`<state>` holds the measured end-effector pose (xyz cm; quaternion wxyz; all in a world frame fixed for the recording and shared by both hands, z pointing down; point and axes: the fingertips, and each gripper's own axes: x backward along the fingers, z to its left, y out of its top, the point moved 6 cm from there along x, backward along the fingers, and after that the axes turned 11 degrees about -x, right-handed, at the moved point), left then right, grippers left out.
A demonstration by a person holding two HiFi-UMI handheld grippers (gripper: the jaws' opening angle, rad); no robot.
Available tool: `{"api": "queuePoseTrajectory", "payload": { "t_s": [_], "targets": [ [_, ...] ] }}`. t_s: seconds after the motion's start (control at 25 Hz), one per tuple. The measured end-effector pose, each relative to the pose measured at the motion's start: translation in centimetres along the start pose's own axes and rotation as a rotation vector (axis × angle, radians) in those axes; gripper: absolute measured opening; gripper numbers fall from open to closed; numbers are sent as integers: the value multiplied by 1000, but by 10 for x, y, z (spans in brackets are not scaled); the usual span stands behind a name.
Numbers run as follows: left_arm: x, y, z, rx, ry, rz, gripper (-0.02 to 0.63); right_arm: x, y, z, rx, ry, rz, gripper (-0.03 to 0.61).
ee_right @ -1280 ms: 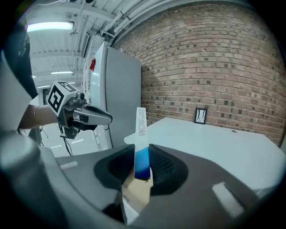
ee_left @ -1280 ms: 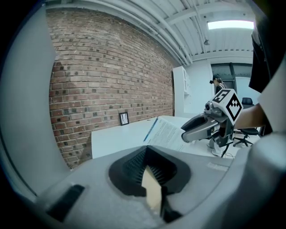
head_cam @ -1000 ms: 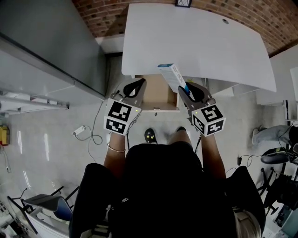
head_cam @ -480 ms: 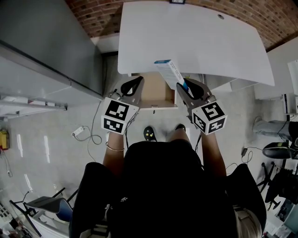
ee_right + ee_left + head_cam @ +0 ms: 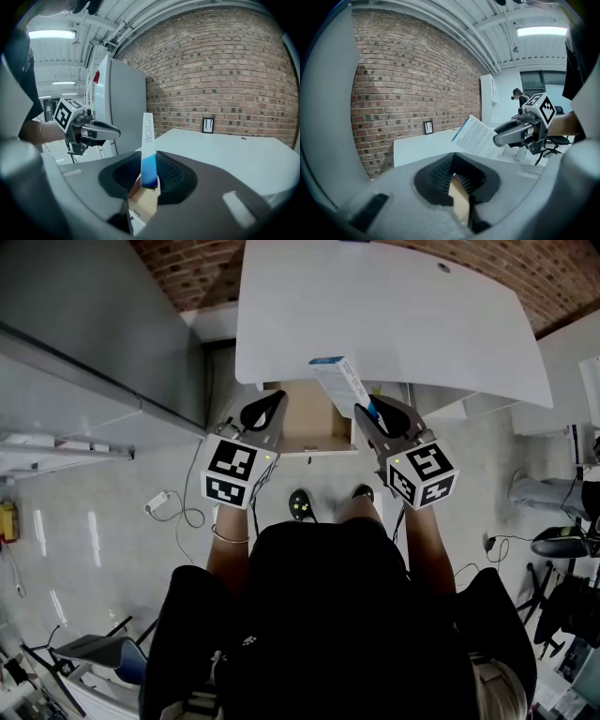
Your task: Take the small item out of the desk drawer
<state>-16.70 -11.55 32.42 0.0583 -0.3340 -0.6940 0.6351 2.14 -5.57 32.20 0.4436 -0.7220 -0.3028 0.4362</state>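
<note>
A flat white and blue box (image 5: pixel 341 386) stands up out of my right gripper (image 5: pixel 365 412), whose jaws are shut on its blue end (image 5: pixel 149 169). The box is lifted above the open wooden drawer (image 5: pixel 309 428) under the white desk (image 5: pixel 394 315) and leans over the desk's front edge. In the left gripper view the same box (image 5: pixel 476 137) shows at the right with the right gripper (image 5: pixel 511 134) on it. My left gripper (image 5: pixel 261 414) hovers over the drawer's left side, shut and holding nothing. The drawer floor that shows is bare.
A grey cabinet (image 5: pixel 94 315) stands left of the desk, and a brick wall (image 5: pixel 220 65) lies behind it. A small framed picture (image 5: pixel 208 125) leans at the desk's far edge. A cable and plug (image 5: pixel 164 505) lie on the floor at the left; chairs (image 5: pixel 562 559) stand at the right.
The right gripper has carried the box slightly up and toward the desk top over the last second. The left gripper has barely moved.
</note>
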Motion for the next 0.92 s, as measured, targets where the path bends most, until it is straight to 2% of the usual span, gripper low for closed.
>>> {"api": "queuePoseTrajectory", "payload": {
  "t_s": [0.92],
  "targets": [
    [-3, 3, 2, 0, -5, -10, 3, 2, 0, -2, -17, -7, -8, 107]
  ]
}}
